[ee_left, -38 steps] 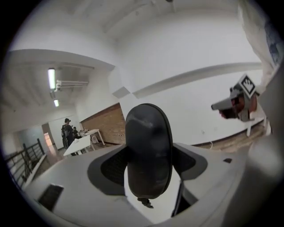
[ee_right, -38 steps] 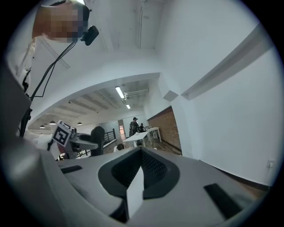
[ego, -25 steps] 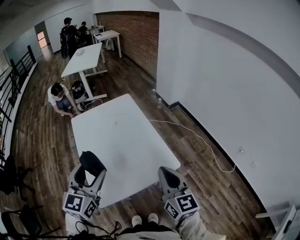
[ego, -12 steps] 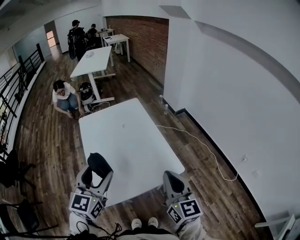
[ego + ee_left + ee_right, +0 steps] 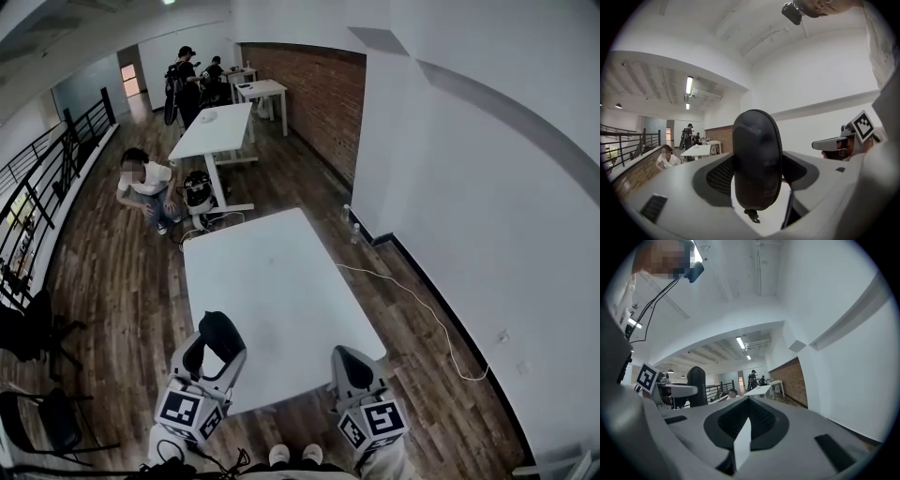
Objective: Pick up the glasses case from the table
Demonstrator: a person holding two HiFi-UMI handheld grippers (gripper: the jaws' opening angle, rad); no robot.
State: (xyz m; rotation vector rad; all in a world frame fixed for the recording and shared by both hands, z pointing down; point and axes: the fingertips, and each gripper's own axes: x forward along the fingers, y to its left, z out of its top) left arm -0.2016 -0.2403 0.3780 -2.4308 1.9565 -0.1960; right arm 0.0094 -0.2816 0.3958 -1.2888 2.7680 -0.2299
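1. The left tongs point(image 5: 217, 349) were clenched on a black, oval, hard-shell glasses case point(image 5: 757, 159), their two grey jaws pressing its sides.
2. In the left gripper view the case stood upright between the jaws, with a small dark tab point(image 5: 751, 216) hanging under its lower end.
3. In the head view the case sat over the near left corner of the white rectangular worktop point(image 5: 272, 272); whether it touched the surface could not be told.
4. The right tongs point(image 5: 351, 360) were clenched and gripped nothing, with only a thin sliver of white showing between the jaws in the right gripper view.
5. The right tongs were at the near right edge of the worktop, well apart from the case.
6. A thin white cable point(image 5: 412, 300) lay on the brown wooden floor point(image 5: 112, 281) to the right of the worktop.
7. Beyond the far left corner of the worktop a person in a white top point(image 5: 145, 183) crouched on the floor, beside a second white table point(image 5: 217, 131).
8. Two more people point(image 5: 187, 80) stood at the far end, near a red brick wall point(image 5: 314, 94).
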